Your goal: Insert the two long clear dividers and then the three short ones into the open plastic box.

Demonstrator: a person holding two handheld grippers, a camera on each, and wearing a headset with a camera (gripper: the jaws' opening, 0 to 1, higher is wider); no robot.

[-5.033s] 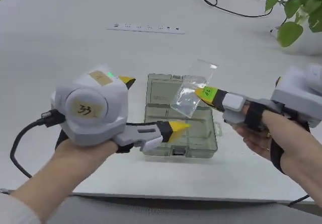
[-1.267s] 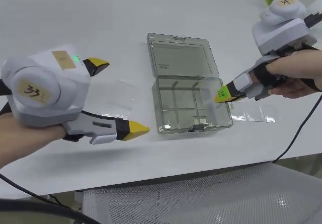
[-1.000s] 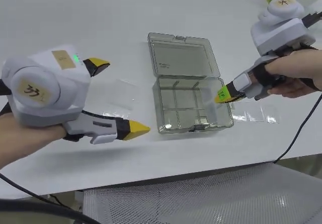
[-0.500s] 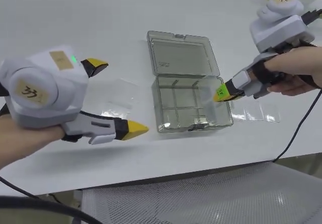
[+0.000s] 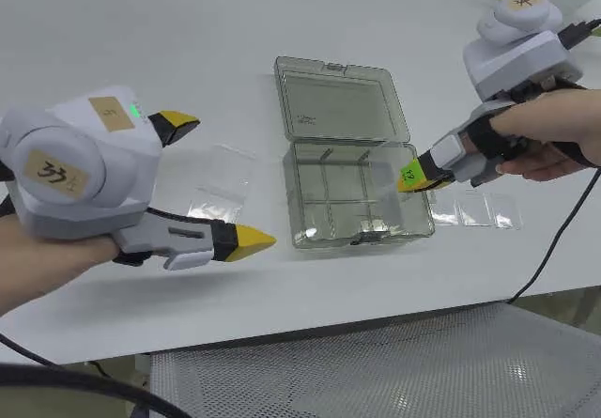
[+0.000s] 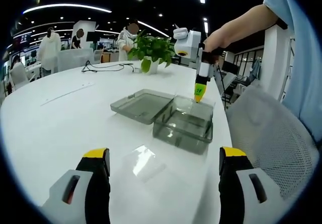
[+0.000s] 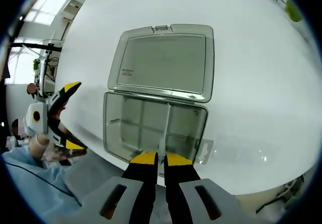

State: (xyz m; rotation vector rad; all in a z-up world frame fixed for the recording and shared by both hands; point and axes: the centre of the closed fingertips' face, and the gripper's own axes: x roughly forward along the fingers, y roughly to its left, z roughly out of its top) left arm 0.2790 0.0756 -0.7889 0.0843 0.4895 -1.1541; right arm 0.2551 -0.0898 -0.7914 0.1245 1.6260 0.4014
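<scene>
Task is partway done, I think. The open smoky see-through plastic box is sitting on the white table w/ its lid lying flat behind it. Some clear walls are already standing inside & making a grid, but I can't count them for sure. The right hand-held gripper is squeezing one thin clear plastic divider & holding it down in the right part of the box. The left hand-held gripper is hanging wide open w/ nothing in it, left of the box. Small flat clear pieces are lying on the table just right of the box, & other clear pieces are lying left of it, so more are probably waiting to go in

Vs 5 s ago: the divider was up in the air over the box, now it's down inside. The left hand-held gripper was at the box front, now it's well off to the left. Vs 0.5 s ago: hardly anything is changing
</scene>
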